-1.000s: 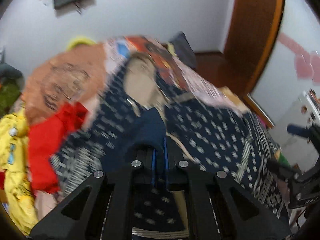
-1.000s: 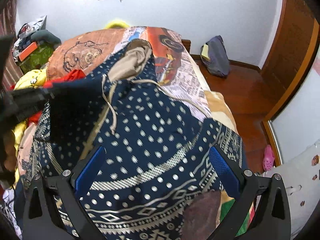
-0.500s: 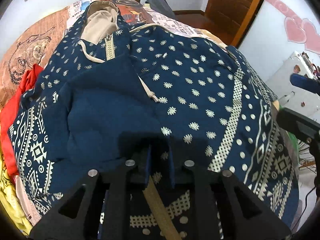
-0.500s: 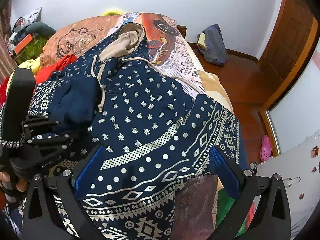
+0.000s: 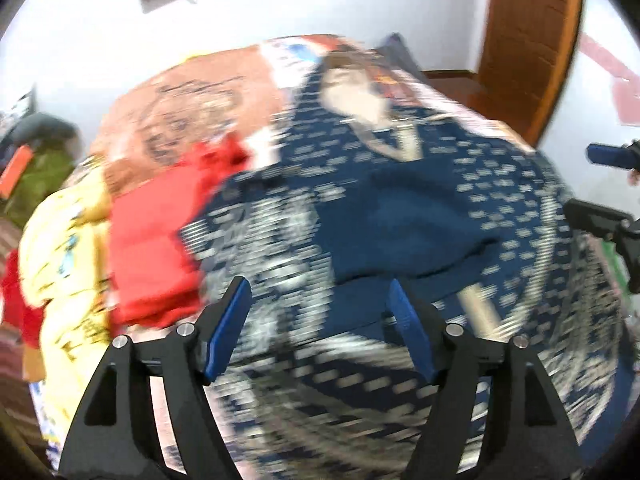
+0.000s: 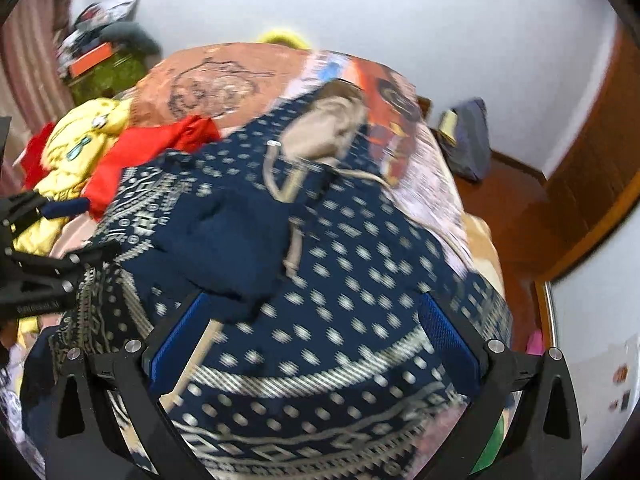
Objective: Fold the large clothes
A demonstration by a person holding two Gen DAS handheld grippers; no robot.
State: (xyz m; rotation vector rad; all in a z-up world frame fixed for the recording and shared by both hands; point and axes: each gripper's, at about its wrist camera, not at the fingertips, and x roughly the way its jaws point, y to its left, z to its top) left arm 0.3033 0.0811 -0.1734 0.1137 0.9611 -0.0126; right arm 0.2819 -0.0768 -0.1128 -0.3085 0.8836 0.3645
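A large navy hoodie (image 6: 340,264) with white dots and patterned bands lies spread on the bed, beige hood (image 6: 328,128) at the far end. One plain navy sleeve (image 6: 224,240) lies folded across its chest; it also shows in the left wrist view (image 5: 400,232). My left gripper (image 5: 320,308) is open and empty above the hoodie's lower left part. It shows at the left edge of the right wrist view (image 6: 52,240). My right gripper (image 6: 316,316) is open and empty over the hoodie's lower part. The left view is blurred.
A red garment (image 5: 156,232) and a yellow garment (image 5: 60,248) lie left of the hoodie on the printed bedspread (image 6: 208,84). A dark bag (image 6: 468,140) sits on the wooden floor by the wall. A wooden door (image 5: 528,40) stands at the right.
My left gripper was shut on the navy sleeve, carried it across the hoodie, then opened and let it go. It has pulled back to the left. The right gripper stayed open.
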